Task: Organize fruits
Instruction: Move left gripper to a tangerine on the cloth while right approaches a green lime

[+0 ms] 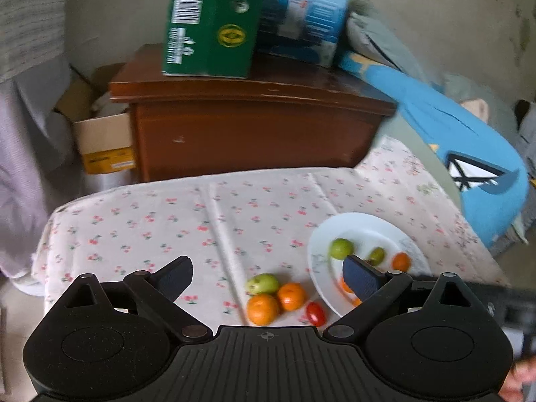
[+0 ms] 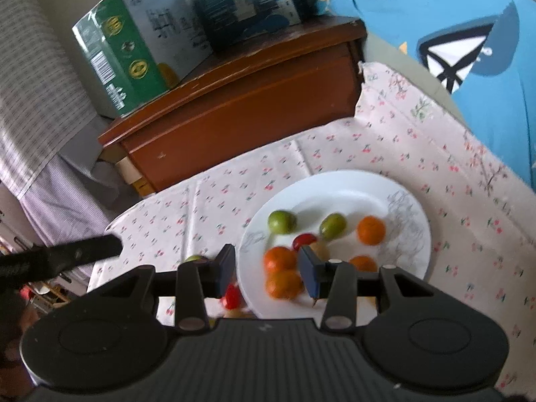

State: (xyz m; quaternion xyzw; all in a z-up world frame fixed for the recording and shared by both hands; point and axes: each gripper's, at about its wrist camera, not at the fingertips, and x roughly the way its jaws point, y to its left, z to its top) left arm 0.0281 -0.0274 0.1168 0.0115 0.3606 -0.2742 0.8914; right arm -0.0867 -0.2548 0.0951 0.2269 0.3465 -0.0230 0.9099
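Observation:
A white plate [image 2: 378, 187] lies on the floral cloth and holds several fruits: two green ones [image 2: 282, 221], a red tomato [image 2: 304, 239] and several oranges [image 2: 371, 230]. My right gripper [image 2: 266, 268] is open above the plate's near-left part, with two oranges [image 2: 279, 258] between its fingers, not gripped. In the left wrist view, loose on the cloth left of the plate [image 1: 368, 226] lie a green fruit [image 1: 262, 283], two oranges [image 1: 263, 309] and a red tomato [image 1: 316, 313]. My left gripper [image 1: 268, 276] is wide open and empty above them.
A brown wooden cabinet [image 1: 248, 127] stands behind the table, with a green box [image 1: 214, 20] and a blue box [image 1: 305, 13] on top. A blue cushion [image 1: 469, 154] lies at the right. A cardboard box [image 1: 104, 140] sits at the cabinet's left.

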